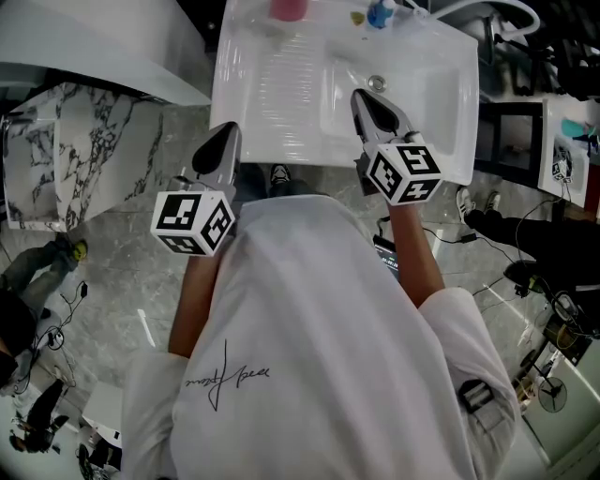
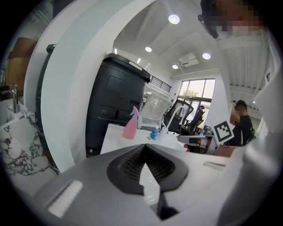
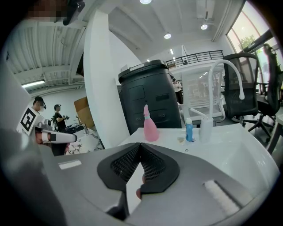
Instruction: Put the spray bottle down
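The pink spray bottle [image 1: 288, 9] stands upright on the far edge of the white sink counter [image 1: 253, 112], with nothing touching it. It also shows ahead of the jaws in the left gripper view, the pink bottle [image 2: 131, 125], and in the right gripper view, the same bottle [image 3: 150, 125]. My left gripper [image 1: 225, 131] hovers at the counter's near left edge, jaws together and empty. Over the basin near the drain [image 1: 376, 82], my right gripper [image 1: 361, 97] is shut with nothing in it. Both grippers are well short of the bottle.
A small blue bottle [image 3: 189, 129], a white dispenser [image 3: 205, 128] and a curved white faucet [image 3: 225, 75] stand at the basin's back. A large black bin [image 3: 150, 101] rises behind the counter. A marble block [image 1: 84, 159] lies left; office chairs and people are around.
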### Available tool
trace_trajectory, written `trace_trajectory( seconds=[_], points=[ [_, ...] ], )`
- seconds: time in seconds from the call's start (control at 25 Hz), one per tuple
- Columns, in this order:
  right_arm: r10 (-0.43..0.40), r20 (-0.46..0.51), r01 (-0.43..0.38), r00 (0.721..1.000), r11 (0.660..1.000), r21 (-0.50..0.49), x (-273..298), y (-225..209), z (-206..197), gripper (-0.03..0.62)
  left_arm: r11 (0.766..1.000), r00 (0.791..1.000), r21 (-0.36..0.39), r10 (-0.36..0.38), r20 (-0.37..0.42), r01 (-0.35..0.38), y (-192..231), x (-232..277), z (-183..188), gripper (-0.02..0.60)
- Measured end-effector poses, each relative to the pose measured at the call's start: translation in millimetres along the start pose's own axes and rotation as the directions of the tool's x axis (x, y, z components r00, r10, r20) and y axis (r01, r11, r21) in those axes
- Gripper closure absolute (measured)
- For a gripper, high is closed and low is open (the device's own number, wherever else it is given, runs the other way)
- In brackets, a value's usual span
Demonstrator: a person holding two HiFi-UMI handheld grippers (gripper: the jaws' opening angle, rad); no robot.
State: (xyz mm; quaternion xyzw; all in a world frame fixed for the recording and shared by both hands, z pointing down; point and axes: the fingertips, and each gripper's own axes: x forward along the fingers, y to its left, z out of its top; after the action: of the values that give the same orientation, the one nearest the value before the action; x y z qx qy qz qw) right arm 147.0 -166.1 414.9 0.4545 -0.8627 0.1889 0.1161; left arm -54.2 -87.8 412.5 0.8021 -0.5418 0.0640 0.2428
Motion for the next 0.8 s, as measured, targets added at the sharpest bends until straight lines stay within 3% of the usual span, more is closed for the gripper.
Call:
trace_trajectory(
  seconds=[0.36,0.8],
  points=[
    [0.02,-0.028,-0.02,0.999,1.0,0.003,-12,8,-10,0.598,0.998,0.998,-0.025,0.055,0.038,-0.054,11,-5,10,0.529],
    [0.076,-0.051,-0.08,0.996,0.995,-0.061,-18,19,-5,0.599,0.996,0.995,-0.019,0.091,0.034,-0.09,14,-8,9,0.541]
  ],
)
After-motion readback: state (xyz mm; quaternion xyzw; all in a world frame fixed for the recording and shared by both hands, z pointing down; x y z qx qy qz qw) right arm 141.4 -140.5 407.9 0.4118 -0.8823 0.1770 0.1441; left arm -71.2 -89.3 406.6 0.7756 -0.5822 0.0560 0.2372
